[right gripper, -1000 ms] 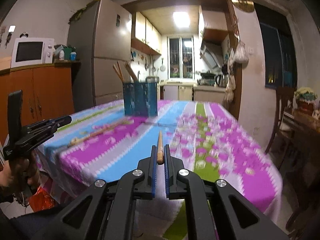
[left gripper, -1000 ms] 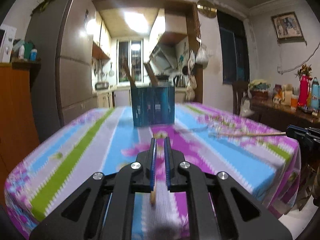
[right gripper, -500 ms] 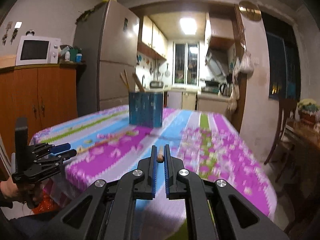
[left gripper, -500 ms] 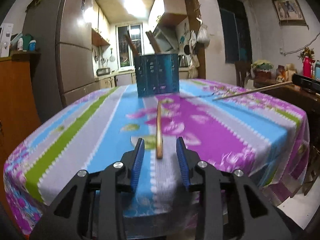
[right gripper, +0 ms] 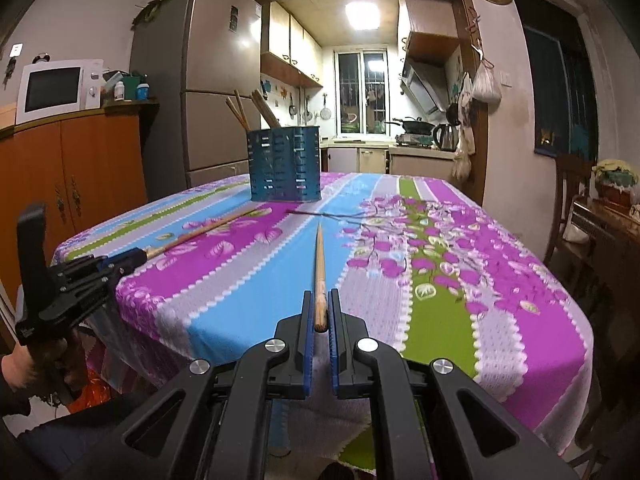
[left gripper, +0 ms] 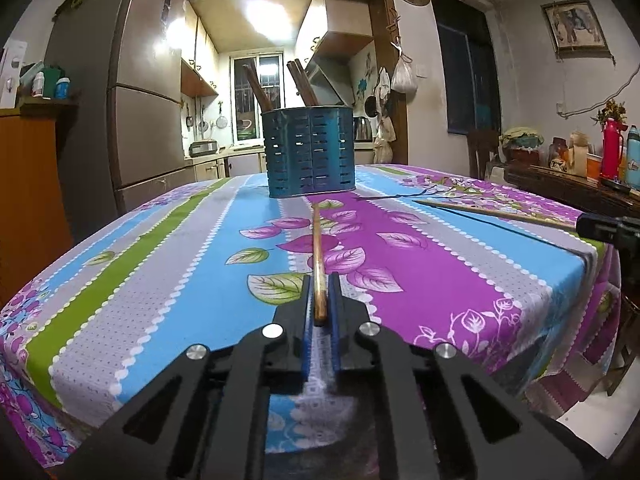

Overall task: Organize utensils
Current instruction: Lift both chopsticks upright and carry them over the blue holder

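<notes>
A blue perforated utensil holder (left gripper: pixel 311 151) stands at the far middle of the table with several wooden chopsticks in it; it also shows in the right wrist view (right gripper: pixel 285 164). My left gripper (left gripper: pixel 320 292) is shut on the near end of a wooden chopstick (left gripper: pixel 317 248) that lies along the tablecloth and points at the holder. My right gripper (right gripper: pixel 320 308) is shut on another wooden chopstick (right gripper: pixel 319 264), also pointing toward the holder. Each gripper shows in the other's view: the left gripper (right gripper: pixel 120 262) at left, the right gripper (left gripper: pixel 600 227) at right.
The table has a striped floral cloth (left gripper: pixel 420 248) with its near edge just under both grippers. A thin dark stick (right gripper: pixel 324 214) lies near the holder. A fridge (right gripper: pixel 200 80) and an orange cabinet (right gripper: pixel 80 168) stand at left, and a chair (right gripper: pixel 572 200) at right.
My left gripper opened around the chopstick on the cloth and has now shut on its near end. My right gripper stayed shut on its chopstick and lowered it toward the table.
</notes>
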A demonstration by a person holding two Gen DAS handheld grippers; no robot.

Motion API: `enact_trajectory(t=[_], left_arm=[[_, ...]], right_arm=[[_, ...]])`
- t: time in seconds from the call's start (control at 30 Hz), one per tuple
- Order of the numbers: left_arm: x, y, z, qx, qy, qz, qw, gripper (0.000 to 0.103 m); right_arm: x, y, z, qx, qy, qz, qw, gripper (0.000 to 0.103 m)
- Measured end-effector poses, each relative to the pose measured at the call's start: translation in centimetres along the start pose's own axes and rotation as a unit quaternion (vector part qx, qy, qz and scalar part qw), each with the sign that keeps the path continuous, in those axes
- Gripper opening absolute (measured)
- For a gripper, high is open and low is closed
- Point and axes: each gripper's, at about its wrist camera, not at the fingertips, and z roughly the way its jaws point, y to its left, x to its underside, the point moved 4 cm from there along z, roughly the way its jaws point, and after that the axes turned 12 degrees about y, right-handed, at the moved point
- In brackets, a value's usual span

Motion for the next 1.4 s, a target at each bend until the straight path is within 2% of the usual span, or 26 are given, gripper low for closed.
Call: enact_trajectory(t=[0.23, 0.43, 0.7, 0.87, 1.03, 1.2, 1.4], left_arm=[[-1.1, 0.1, -1.1, -0.009, -0.007, 0.007, 0.9999, 0.005], [-5.3, -0.2, -4.5, -0.013, -0.063, 0.024, 0.9976, 0.005], [-11.2, -1.3, -5.2, -0.01, -0.123, 0.052, 0.991, 0.005], [-14.1, -1.8, -3.5, -0.003, -0.125, 0.054, 0.9907, 0.005], [-16.4, -1.9, -2.0, 0.002, -0.123, 0.053, 0.9911, 0.005], [-19.5, -1.1, -0.8, 0.023, -0.108, 0.044, 0.9929, 0.005], [-23.9, 0.3, -1.3, 0.034, -0.108, 0.043, 0.9927, 0.005]], right_arm=[[-1.0, -0.1, -1.3, 0.005, -0.017, 0.0, 1.0, 0.008], [-3.7, 0.1, -4.1, 0.006, -0.054, -0.018, 0.998, 0.008], [-9.1, -0.1, -6.6, 0.008, -0.105, -0.042, 0.994, 0.008], [-12.5, -0.5, -6.0, 0.002, -0.109, -0.05, 0.993, 0.008], [-15.4, -1.5, -4.2, -0.008, -0.092, -0.045, 0.995, 0.008], [-18.6, -2.3, -2.7, -0.016, -0.077, -0.041, 0.996, 0.008], [-22.8, -2.1, -2.6, -0.015, -0.08, -0.054, 0.995, 0.008]])
